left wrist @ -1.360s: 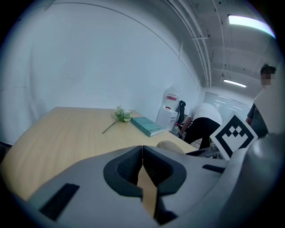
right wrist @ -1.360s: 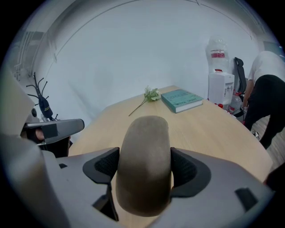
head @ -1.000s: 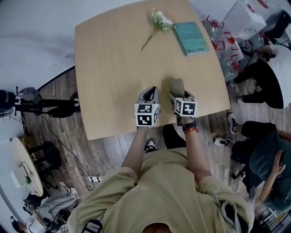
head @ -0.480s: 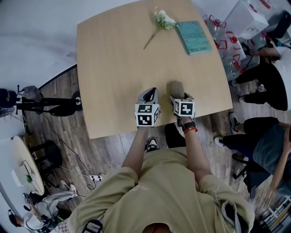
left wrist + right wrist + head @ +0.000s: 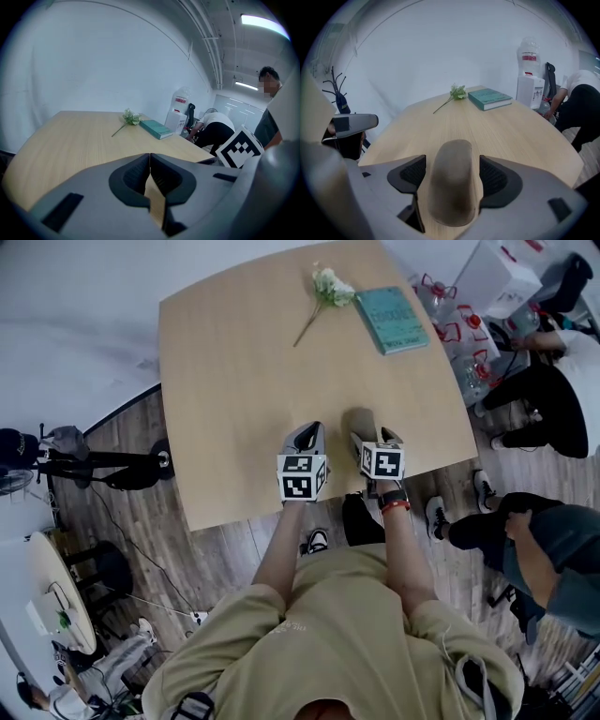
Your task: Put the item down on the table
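A tan-grey rounded oblong item (image 5: 452, 183) sits between the jaws of my right gripper (image 5: 452, 176), gripped at both sides by the dark pads (image 5: 410, 173). In the head view the item (image 5: 363, 419) pokes out ahead of the right gripper (image 5: 367, 434), low over the near part of the wooden table (image 5: 234, 381). Whether it touches the tabletop I cannot tell. My left gripper (image 5: 307, 437) is beside it, to the left. Its jaws (image 5: 149, 168) are shut together with nothing in them.
A white flower (image 5: 326, 287) and a teal book (image 5: 391, 319) lie at the table's far side. Packs of water bottles (image 5: 459, 334) and a white box (image 5: 497, 277) stand off the right edge. People (image 5: 553, 549) are at the right. The table's near edge is just under the grippers.
Both grippers have stayed almost where they were, the right one still holding the item. The people at the right have moved about.
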Tool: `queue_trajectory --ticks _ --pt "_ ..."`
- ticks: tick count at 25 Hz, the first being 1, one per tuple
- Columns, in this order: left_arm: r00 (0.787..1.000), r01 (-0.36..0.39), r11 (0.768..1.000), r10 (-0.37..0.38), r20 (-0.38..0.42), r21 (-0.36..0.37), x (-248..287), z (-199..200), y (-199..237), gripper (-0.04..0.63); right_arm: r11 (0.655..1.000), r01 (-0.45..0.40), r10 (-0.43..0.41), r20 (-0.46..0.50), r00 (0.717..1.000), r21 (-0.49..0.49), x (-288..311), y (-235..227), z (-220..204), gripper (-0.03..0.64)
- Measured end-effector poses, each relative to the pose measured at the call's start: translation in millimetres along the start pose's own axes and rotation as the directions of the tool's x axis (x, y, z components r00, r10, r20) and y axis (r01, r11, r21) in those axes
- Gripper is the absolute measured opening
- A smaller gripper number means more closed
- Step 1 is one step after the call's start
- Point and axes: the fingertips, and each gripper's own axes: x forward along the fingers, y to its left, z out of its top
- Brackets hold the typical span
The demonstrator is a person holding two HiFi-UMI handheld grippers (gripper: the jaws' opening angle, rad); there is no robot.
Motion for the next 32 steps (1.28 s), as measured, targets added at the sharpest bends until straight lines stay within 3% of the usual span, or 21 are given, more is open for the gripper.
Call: queue_trajectory --ticks 5,12,15,24,32 --pt "0.999 0.012 1.0 -0.013 0.034 0.015 -18 10 -2 0.025 1.0 0.023 -0.024 0.102 0.995 0.008 -36 0 17 0.334" --pt "0.995 0.042 0.998 -0.046 0.083 0.045 -54 21 -16 0.025 0.998 0.057 -0.063 0.257 0.964 0.033 -105 11 40 0.268" --pt "0.99 0.063 0.997 -0.068 0.123 0.042 -75 35 -23 0.025 0.998 0.061 -0.067 0.324 0.944 0.03 -140 21 50 0.246" --pt "0.956 0.067 0.987 -0.105 0.276 0.143 -152 85 -50 0.025 0.997 0.081 -0.074 0.499 0.863 0.006 -232 52 69 0.152" --pt "0.935 0.064 0.982 -0.121 0.333 0.177 -199 88 -63 0.025 0.998 0.07 -0.062 0.574 0.816 0.008 -281 78 62 0.088"
